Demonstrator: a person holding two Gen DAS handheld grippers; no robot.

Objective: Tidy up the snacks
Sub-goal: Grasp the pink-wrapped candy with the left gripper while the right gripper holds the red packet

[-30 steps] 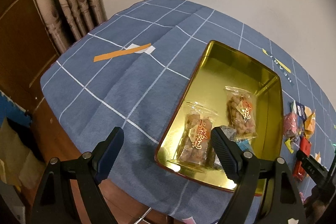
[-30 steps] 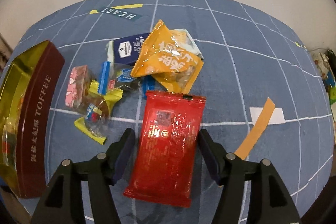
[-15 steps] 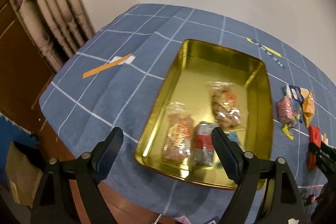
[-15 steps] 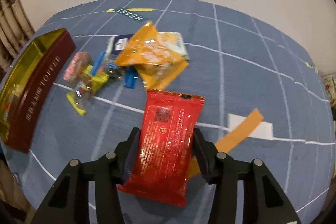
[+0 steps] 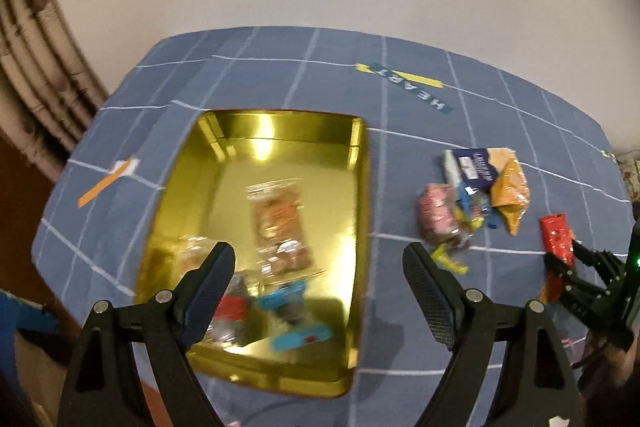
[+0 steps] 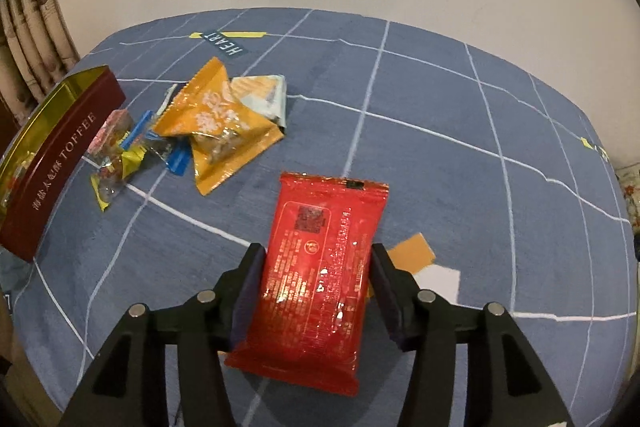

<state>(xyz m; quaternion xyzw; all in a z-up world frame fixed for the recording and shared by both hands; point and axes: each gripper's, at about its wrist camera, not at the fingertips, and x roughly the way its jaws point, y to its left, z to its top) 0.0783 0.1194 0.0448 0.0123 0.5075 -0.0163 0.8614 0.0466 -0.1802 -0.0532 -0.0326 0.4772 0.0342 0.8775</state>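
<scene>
Nearest, the right gripper (image 6: 316, 283) has the red pack (image 6: 318, 267) between its jaws, pads on both long edges at the lower half; jaws are opening a touch right now, pads look to be on the film w/ the pack lifted off the cloth (image 6: 440, 147) near its front-right edge. Pack looks light, glossy film, so prob. slippery and crushable; side grip at mid-length is the sensible hold, firm but not hard, else it could slide out or tilt. Left gripper (image 5: 320, 291) is wide apart, nothing in it, above the tin (image 5: 362, 195) at the cloth's front-left. Tin already holds clear nut bags & small blue/red wrappers; blurred, can't count them. Further back, toward the cloth's middle, the loose pile: orange pack (image 6: 216, 123) on top, soft and puffy, best taken by a crimped end; small candies (image 6: 116, 155) just beside the tin's wall, light, fiddly, likely to slip from pads. Far edge: HEART label (image 6: 224, 43).
</scene>
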